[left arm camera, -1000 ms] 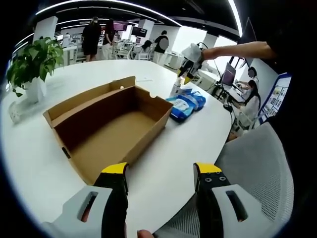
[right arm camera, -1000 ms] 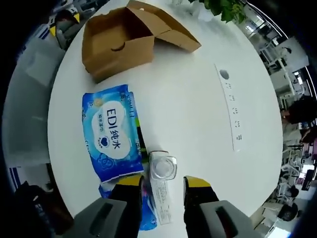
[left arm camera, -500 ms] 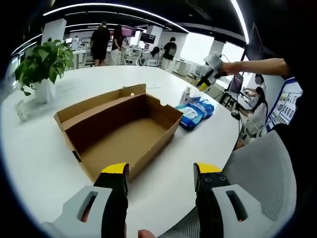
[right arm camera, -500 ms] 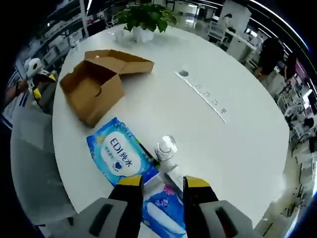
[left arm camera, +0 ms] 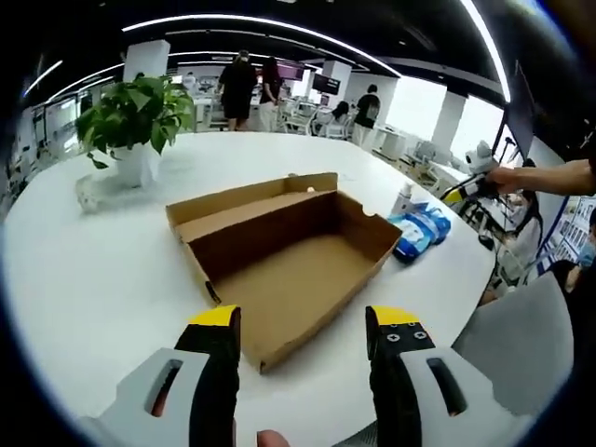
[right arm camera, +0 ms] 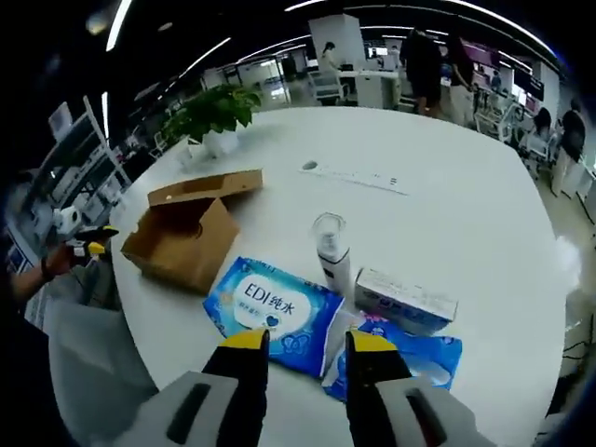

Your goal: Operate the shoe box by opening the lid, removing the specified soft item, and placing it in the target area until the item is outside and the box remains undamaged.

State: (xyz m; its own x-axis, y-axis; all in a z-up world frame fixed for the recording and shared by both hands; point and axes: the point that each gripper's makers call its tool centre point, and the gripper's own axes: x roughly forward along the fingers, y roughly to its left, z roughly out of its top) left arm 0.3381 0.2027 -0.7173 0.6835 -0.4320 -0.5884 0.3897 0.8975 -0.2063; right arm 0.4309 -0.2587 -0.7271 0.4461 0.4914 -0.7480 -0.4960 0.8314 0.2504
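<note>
The shoe box (left arm camera: 289, 265) lies open on the round white table (left arm camera: 93, 270), its lid folded back flat along the far long side. In the left gripper view its long axis runs from the near edge of the table, just ahead of the left gripper (left arm camera: 298, 326), away toward the middle of the table and the far right; the inside looks bare brown cardboard. The left gripper hangs over the table's near edge with its yellow-tipped jaws spread apart and nothing between them.

In the right gripper view the box (right arm camera: 182, 242) sits near the table's left edge, one short end facing the camera. Well apart from it, close to the near edge, lies a blue wipes pack (right arm camera: 275, 312), flat, its long axis slanting from upper left to lower right. Beside it stands a small clear bottle (right arm camera: 331, 251), upright, with a white carton (right arm camera: 405, 300) lying just to its right and a second blue pack (right arm camera: 410, 358) in front of that. The right gripper (right arm camera: 303, 345) hovers above the near end of the wipes pack, jaws parted and empty.

A potted plant (left arm camera: 135, 116) stands near the far left edge. A white strip (right arm camera: 358, 177) lies flat toward the far side of the table.
</note>
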